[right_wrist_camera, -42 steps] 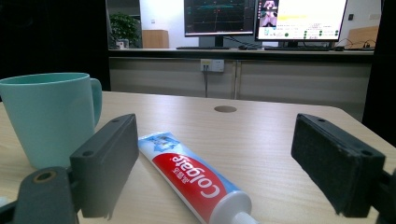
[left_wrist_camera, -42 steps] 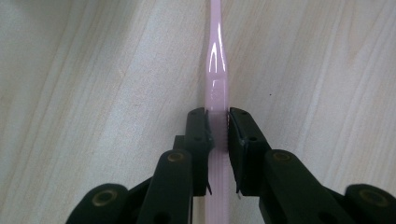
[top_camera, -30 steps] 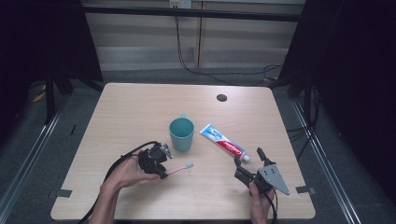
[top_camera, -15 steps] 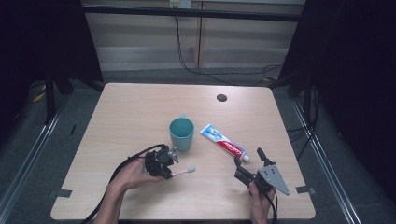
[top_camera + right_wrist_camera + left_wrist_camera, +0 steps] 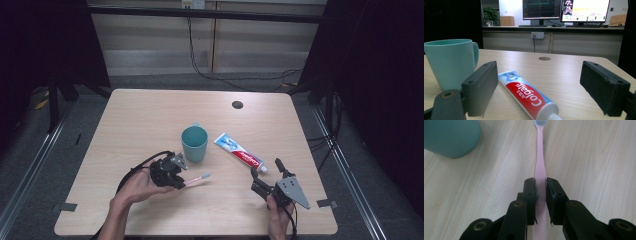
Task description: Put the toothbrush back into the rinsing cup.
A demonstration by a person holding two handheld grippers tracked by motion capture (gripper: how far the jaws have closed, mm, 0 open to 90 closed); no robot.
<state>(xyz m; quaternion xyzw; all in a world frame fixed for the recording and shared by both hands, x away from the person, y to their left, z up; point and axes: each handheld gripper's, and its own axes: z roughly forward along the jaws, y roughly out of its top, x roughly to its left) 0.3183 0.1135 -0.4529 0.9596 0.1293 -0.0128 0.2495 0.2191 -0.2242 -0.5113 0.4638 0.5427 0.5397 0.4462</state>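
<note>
1. In the left gripper view the lower end of the slim pink plastic toothbrush (image 5: 540, 167) is hidden behind the black jaws, and its white bristle head is cut off at the top edge.
2. The teal ceramic mug (image 5: 450, 136) is cut off there at the upper left corner.
3. The left gripper (image 5: 540, 188) pinches the toothbrush handle between its two pads.
4. In the high view the toothbrush (image 5: 197, 178) is near the table's front edge, just in front of the mug (image 5: 194, 143), its head pointing right.
5. The right gripper (image 5: 539, 90) has its jaws spread wide, with the red, white and blue toothpaste tube (image 5: 525, 93) lying flat between them.
6. The tube's cap is cut off at the bottom edge.
</note>
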